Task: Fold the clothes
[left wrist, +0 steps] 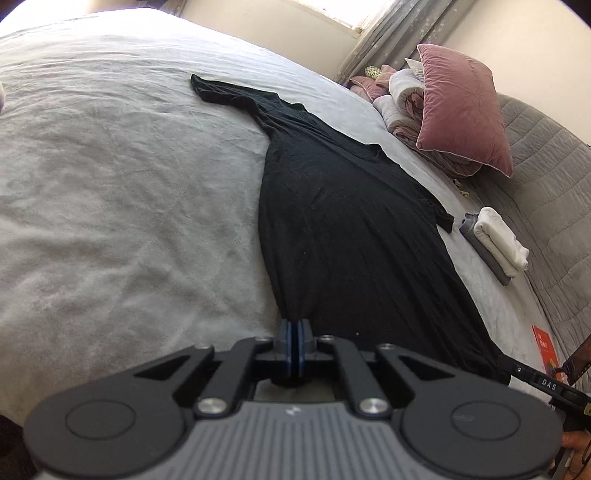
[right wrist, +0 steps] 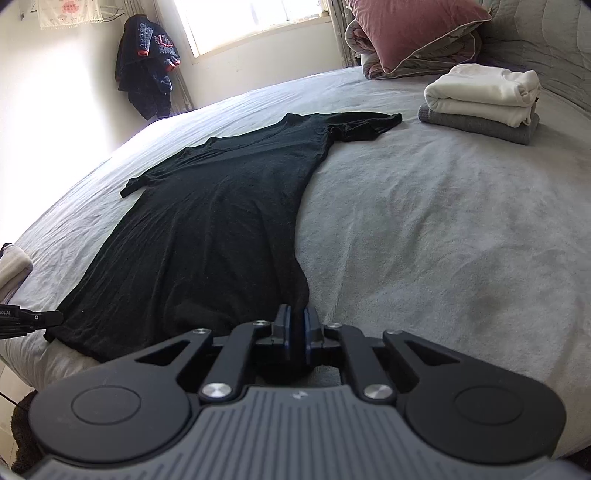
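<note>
Each gripper, left (left wrist: 294,325) and right (right wrist: 296,314), pinches the black dress (left wrist: 332,221) hem on the grey bed (left wrist: 110,184).

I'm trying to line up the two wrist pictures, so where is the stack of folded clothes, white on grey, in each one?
Left wrist view: the folded stack lies at the right edge, beyond the black dress's sleeve.
Right wrist view: the folded stack sits upper right, right of the dress's sleeve.
Shared landmark: the pink pillow.
</note>
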Demonstrator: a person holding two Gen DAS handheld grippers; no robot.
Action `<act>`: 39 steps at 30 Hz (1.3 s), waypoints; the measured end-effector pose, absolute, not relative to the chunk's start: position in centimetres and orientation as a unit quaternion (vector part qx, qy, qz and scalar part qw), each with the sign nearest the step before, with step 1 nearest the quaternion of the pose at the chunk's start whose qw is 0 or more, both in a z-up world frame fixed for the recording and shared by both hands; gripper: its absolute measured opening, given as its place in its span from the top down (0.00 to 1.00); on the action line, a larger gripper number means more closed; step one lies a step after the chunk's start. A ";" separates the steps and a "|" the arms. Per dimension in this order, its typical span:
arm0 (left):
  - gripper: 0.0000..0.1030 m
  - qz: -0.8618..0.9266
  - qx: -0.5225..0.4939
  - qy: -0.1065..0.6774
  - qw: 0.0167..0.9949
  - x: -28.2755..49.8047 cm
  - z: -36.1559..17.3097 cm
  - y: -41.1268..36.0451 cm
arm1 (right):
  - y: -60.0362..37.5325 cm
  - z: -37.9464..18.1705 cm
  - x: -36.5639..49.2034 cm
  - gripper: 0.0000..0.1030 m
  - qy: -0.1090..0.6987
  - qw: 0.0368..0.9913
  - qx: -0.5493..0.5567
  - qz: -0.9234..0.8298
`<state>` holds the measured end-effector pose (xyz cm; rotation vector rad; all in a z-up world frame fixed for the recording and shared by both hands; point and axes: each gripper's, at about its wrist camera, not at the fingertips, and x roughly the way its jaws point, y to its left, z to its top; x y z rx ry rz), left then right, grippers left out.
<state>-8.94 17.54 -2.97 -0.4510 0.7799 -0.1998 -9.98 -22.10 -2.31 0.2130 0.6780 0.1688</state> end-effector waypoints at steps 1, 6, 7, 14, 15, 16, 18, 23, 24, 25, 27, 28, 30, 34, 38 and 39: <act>0.97 -0.095 -0.222 0.365 0.899 -9.3 -2.2 17.9 | -22.3 -1.6 -10.3 0.94 0.322 0.938 0.103 0.078; 0.97 -0.098 -0.237 0.333 0.907 -10.8 0.6 19.5 | -23.1 1.6 -11.6 1.00 0.304 0.946 0.087 0.071; 0.97 -0.095 -0.235 0.338 0.906 -10.9 0.3 19.6 | -23.1 1.8 -11.7 1.00 0.305 0.946 0.083 0.073; 0.88 -0.054 -0.194 0.362 0.910 -11.9 -4.3 20.4 | -21.7 -0.9 -12.4 0.68 0.303 0.950 0.042 0.067; 0.76 -0.064 -0.197 0.350 0.913 -12.4 -4.3 20.7 | -21.5 -1.4 -12.5 0.57 0.303 0.950 0.034 0.066; 0.67 -0.071 -0.200 0.340 0.916 -12.9 -4.3 20.9 | -21.3 -1.9 -12.7 0.55 0.302 0.951 0.026 0.065; 0.45 -0.080 -0.200 0.320 0.923 -13.7 -4.2 21.1 | -21.0 -2.4 -12.7 0.55 0.303 0.951 0.011 0.068; 0.45 -0.106 -0.171 0.306 0.931 -14.4 -4.3 20.3 | -20.3 -3.6 -12.0 0.55 0.306 0.949 0.005 0.082; 0.46 -0.106 -0.158 0.307 0.932 -14.4 -4.4 19.9 | -20.1 -3.8 -11.9 0.55 0.306 0.949 0.002 0.082; 0.47 -0.106 -0.143 0.308 0.935 -14.4 -4.5 19.5 | -19.8 -3.8 -11.9 0.55 0.304 0.949 -0.005 0.079; 0.47 -0.103 -0.103 0.307 0.941 -14.4 -4.6 18.4 | -19.2 -3.9 -12.1 0.55 0.297 0.952 -0.024 0.075; 0.47 -0.099 -0.087 0.305 0.943 -14.4 -4.8 18.0 | -19.0 -4.0 -12.3 0.55 0.293 0.953 -0.035 0.075; 0.47 -0.093 -0.067 0.303 0.946 -14.4 -4.8 17.2 | -18.6 -4.0 -12.8 0.55 0.287 0.953 -0.052 0.078; 0.46 -0.083 -0.043 0.300 0.949 -14.5 -4.8 15.7 | -17.6 -3.8 -13.6 0.53 0.274 0.955 -0.072 0.090; 0.38 -0.072 -0.019 0.298 0.952 -14.6 -4.7 14.3 | -15.3 -3.4 -14.1 0.42 0.251 0.956 -0.093 0.120; 0.37 -0.070 -0.013 0.297 0.952 -14.6 -4.7 13.9 | -14.7 -3.4 -14.1 0.42 0.249 0.955 -0.099 0.130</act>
